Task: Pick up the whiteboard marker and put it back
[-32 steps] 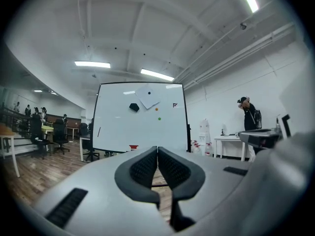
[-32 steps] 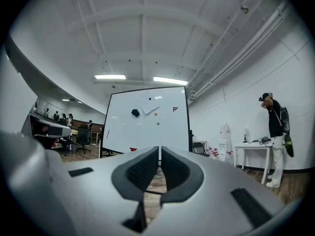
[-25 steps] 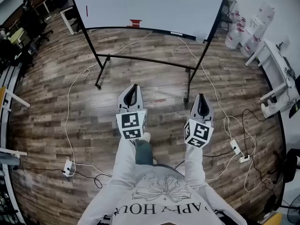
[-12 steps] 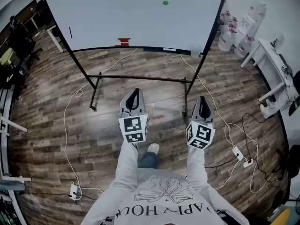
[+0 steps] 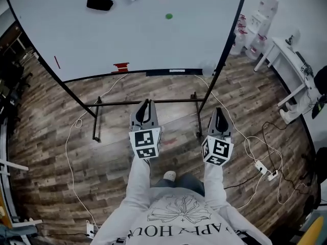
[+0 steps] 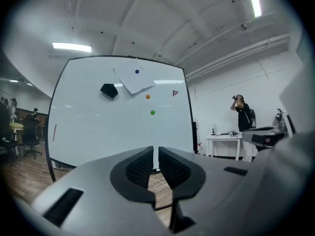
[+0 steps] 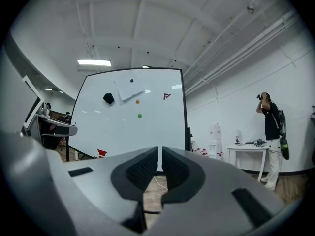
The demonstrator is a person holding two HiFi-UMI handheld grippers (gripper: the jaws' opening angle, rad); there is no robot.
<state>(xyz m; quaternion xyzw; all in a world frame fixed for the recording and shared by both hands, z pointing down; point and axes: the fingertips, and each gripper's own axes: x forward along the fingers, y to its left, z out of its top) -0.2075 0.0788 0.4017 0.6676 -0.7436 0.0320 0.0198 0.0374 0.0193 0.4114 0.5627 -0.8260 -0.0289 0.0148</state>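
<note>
Whiteboard is nearer now. Left gripper and right gripper both clenched, empty. Probable marker at 10 o'clock: light, stiff, slick; grab mid-barrel.

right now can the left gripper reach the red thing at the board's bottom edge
Probably not yet: the left gripper is shut and hangs short of the board. Nothing blocks the way to the red thing; a step closer should do.
</note>
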